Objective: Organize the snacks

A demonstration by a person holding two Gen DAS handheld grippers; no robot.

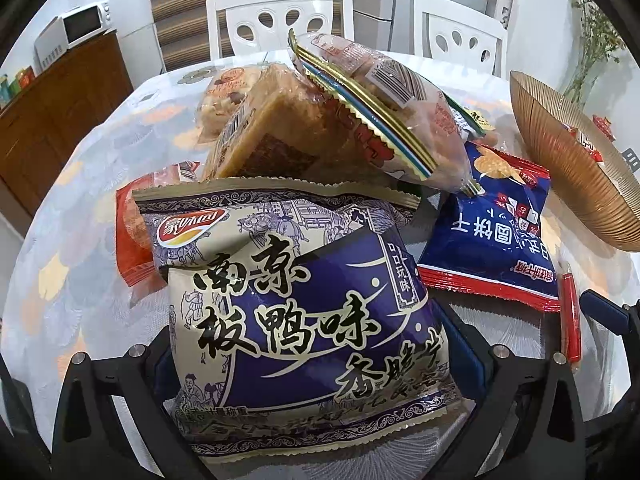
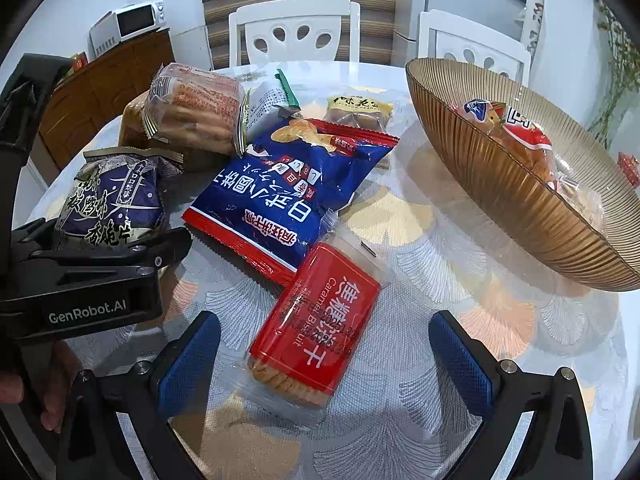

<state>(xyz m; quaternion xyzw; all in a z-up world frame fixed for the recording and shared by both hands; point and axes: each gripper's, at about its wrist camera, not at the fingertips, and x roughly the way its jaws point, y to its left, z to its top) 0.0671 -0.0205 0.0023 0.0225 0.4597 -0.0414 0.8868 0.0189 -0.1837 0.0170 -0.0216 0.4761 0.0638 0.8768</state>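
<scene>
A purple and cream snack bag fills the left wrist view, and my left gripper is shut on its lower half. The right wrist view shows that bag lifted at the left, in the left gripper. My right gripper stands open just above the table, with a red caramel biscuit pack lying between its fingers. A blue chip bag lies just beyond it. The ribbed amber bowl at the right holds a few packs.
More snacks are piled at the back left of the round table: a clear cookie pack, a brown cake, a red pack. Two white chairs stand behind. A microwave sits on a wooden cabinet.
</scene>
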